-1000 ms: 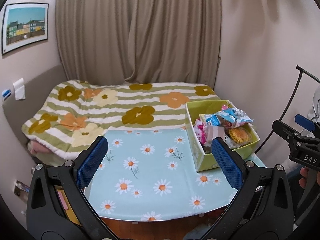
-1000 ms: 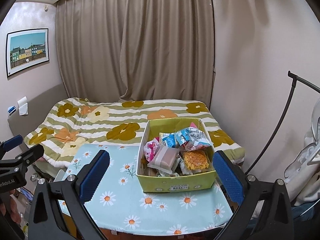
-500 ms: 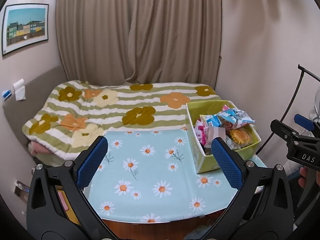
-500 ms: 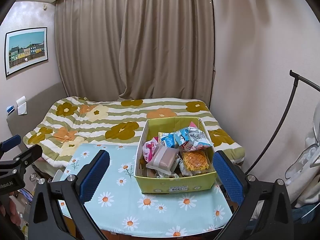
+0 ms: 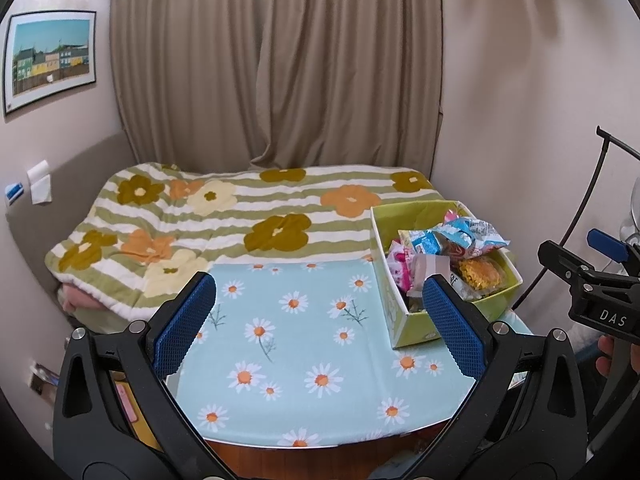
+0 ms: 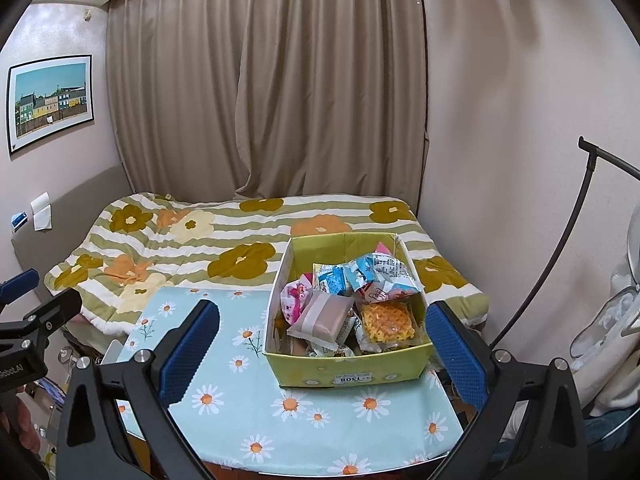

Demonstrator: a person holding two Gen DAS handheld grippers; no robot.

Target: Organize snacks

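I see the yellow-green snack box (image 6: 348, 364) on the daisy tablecloth (image 6: 280, 404), ahead of my right gripper (image 6: 322, 350) and to the right of my left gripper (image 5: 320, 326). Both grippers are spread wide, holding nothing.

Ahead of my jaws I see a small table under a pale blue daisy-print cloth (image 5: 304, 344). Beyond it lies a bed with a green-striped flowered quilt (image 6: 192, 240). Closed beige pleated curtains (image 6: 280, 92) hang behind, and a framed picture of coloured houses (image 5: 50, 56) hangs on the pinkish wall, far left.
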